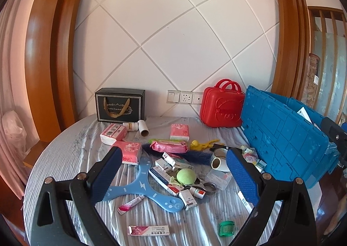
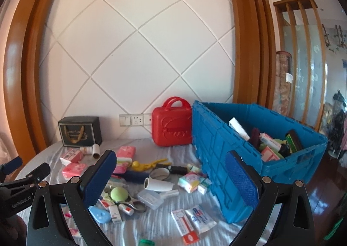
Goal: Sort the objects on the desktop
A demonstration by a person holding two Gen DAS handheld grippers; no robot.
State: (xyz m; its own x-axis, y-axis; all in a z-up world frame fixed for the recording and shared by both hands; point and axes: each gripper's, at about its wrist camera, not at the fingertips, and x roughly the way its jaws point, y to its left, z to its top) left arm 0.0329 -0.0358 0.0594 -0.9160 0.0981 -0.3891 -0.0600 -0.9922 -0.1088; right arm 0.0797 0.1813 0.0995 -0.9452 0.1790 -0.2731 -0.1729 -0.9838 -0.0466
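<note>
Dozens of small objects lie scattered on the cloth-covered counter [image 1: 71,154], heaped mostly just left of the blue crate [image 2: 219,148], which looks to be the sorting bin, since it already holds boxes and bottles piled against its far wall. Nearest the crate's side sit a white roll [image 2: 158,184], a clear plastic case [image 2: 150,198] and a pastel packet [image 2: 190,180]; further left of it come the green ball [image 1: 186,176] resting on scissors [image 1: 206,187], several medicine boxes [image 1: 164,164] and the pale blue three-armed boomerang [image 1: 141,189] lying flat under them. Pink tissue packs [image 1: 130,151] and a yellow bird-shaped clip [image 1: 203,145] lie beyond, well left of the crate, and a red case [image 1: 221,104] stands upright touching the crate's far corner against the wall. A black gift box [image 1: 120,104] sits furthest from the crate. The left gripper [image 1: 173,178] hovers over the heap with jaws spread wide, holding nothing; the right gripper [image 2: 171,183] is likewise wide apart and empty, poised beside the crate. I judge both are open so as to straddle whichever item is chosen, the crate kept close for short carries.
</note>
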